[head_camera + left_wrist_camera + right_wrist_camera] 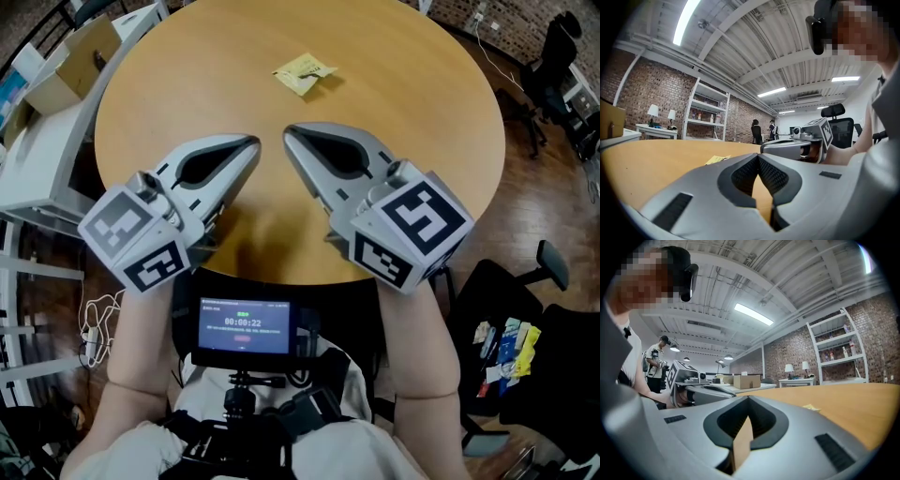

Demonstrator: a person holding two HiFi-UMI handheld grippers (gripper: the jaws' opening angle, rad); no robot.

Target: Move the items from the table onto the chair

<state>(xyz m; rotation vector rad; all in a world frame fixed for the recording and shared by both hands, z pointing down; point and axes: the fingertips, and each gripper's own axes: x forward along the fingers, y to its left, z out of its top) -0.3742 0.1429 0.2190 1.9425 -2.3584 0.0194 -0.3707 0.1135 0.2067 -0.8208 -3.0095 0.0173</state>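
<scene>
Lower left: left tool [251,143], jaws together with nothing between them, level above the near part of the round table [169,103]. Just beside it, at centre: right tool [291,133], jaws likewise pressed together and empty, tips close to the left tool's but apart. Upper centre: crumpled yellow packet [302,73], flat on the table, well apart from both tools. Lower right: black chair [572,366], bearing several small colourful packets [506,347].

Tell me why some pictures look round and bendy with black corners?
Left gripper view: the wide lens bends the ceiling and darkens the corners; the lamp glares. Right gripper view: same bending. Head view: sharp, soft shadows on the table.
</scene>
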